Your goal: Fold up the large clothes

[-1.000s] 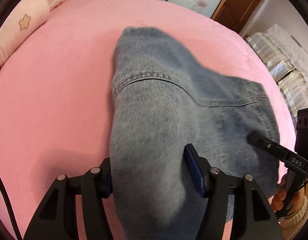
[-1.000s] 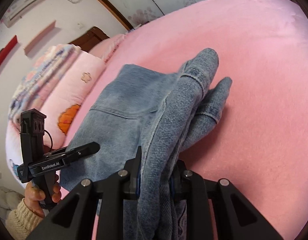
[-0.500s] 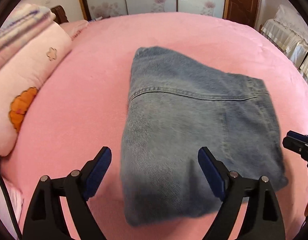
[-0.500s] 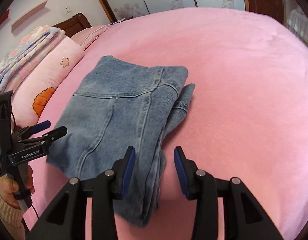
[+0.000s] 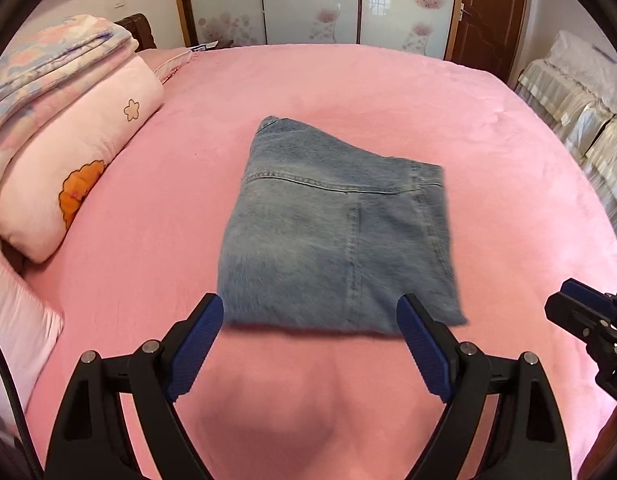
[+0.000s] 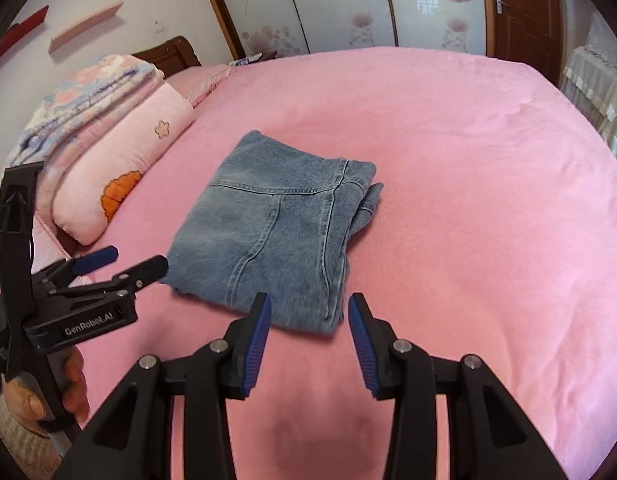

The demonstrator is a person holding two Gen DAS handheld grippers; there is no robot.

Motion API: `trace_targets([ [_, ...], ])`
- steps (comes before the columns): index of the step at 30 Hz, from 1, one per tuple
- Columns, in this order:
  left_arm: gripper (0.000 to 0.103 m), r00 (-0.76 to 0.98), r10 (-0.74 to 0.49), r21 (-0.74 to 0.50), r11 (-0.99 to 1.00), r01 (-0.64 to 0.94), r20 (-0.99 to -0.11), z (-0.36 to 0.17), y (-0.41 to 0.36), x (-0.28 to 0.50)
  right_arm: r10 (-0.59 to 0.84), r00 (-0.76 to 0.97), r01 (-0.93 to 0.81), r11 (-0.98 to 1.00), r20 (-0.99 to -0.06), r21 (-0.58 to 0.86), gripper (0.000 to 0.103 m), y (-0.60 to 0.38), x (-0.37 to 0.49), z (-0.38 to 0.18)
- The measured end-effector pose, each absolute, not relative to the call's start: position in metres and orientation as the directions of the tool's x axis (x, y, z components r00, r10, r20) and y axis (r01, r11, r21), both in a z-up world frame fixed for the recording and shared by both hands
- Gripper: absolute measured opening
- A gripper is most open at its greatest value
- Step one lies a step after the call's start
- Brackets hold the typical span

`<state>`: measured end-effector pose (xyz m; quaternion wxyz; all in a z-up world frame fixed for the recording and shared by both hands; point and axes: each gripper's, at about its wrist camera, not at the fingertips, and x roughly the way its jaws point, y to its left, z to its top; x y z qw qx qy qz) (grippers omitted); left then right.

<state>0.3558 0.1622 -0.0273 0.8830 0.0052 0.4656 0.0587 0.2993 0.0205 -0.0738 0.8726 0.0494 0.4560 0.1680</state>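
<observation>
A pair of blue jeans (image 5: 340,232) lies folded into a compact rectangle on the pink bed (image 5: 488,140); it also shows in the right wrist view (image 6: 276,232). My left gripper (image 5: 310,320) is open and empty, held just in front of the near edge of the jeans. It also shows in the right wrist view (image 6: 132,262), to the left of the jeans. My right gripper (image 6: 310,312) is open and empty, just short of the near right corner of the jeans. Its tip shows at the right edge of the left wrist view (image 5: 564,306).
A pink pillow with an orange flower (image 5: 68,172) and folded floral quilts (image 5: 48,64) lie along the left side of the bed. Sliding wardrobe doors (image 5: 328,0) and a wooden door (image 5: 488,12) stand behind. A covered sofa (image 5: 580,112) is at the right.
Both grippers have let go of the jeans, opened and drawn back toward me. The jeans have dropped flat onto the bed in a folded rectangle.
</observation>
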Motion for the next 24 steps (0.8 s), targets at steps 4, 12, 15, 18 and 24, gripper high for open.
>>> trace_targets([
  [4,0.088,0.572,0.104,0.075,0.994,-0.074,-0.814,-0.013,0.139,0.328,0.306,0.568,-0.239,0.950,-0.764,0.203,0.040,0.010,0.266,-0.050],
  [12,0.088,0.594,0.020,0.027,1.000,0.002,-0.804,0.012,0.100,0.283,0.265,0.598,-0.176,0.964,-0.756,0.199,0.051,-0.016,0.227,-0.027],
  [15,0.088,0.583,0.034,0.044,0.999,0.003,-0.811,0.020,0.088,0.273,0.248,0.606,-0.156,0.969,-0.756,0.192,0.052,-0.024,0.216,-0.019],
  [18,0.088,0.556,0.017,0.013,1.000,-0.012,-0.831,0.025,0.079,0.263,0.245,0.612,-0.139,0.969,-0.752,0.203,0.052,-0.034,0.202,-0.012],
  [24,0.088,0.544,0.012,0.006,1.000,-0.012,-0.839,0.031,0.054,0.229,0.228,0.612,-0.118,0.973,-0.757,0.197,0.054,-0.054,0.165,-0.010],
])
